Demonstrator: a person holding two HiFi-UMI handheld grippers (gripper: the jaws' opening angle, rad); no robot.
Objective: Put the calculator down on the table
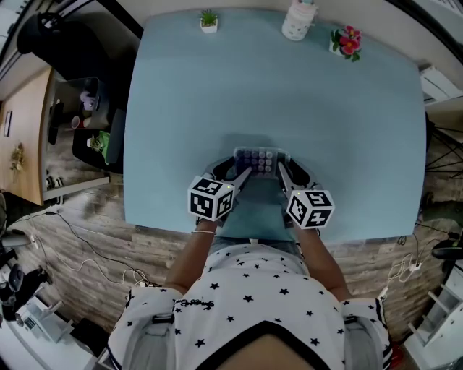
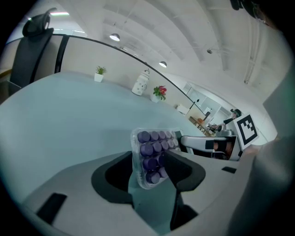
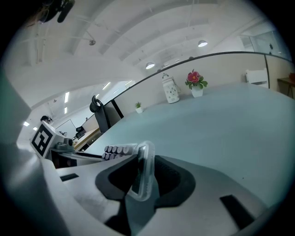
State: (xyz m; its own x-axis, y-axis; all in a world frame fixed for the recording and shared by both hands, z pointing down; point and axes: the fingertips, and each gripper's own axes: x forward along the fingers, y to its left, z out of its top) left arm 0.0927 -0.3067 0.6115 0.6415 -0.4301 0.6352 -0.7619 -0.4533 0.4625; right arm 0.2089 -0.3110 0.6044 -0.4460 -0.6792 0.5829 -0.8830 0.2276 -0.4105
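A small calculator (image 1: 257,160) with purple keys and a clear cover is held over the pale blue table (image 1: 289,94), close to its near edge. My left gripper (image 1: 241,171) is shut on its left end and my right gripper (image 1: 283,170) on its right end. In the left gripper view the calculator (image 2: 151,154) stands tilted between the dark pads, keys facing the camera, with one pad over part of the key face. In the right gripper view the calculator (image 3: 142,173) shows edge-on, pinched between the pads. I cannot tell whether its underside touches the table.
Along the table's far edge stand a small green plant (image 1: 208,21), a white jar (image 1: 299,19) and a pot of red flowers (image 1: 346,41). A black office chair (image 1: 43,36) and shelves stand to the left. Cables lie on the wooden floor (image 1: 87,238).
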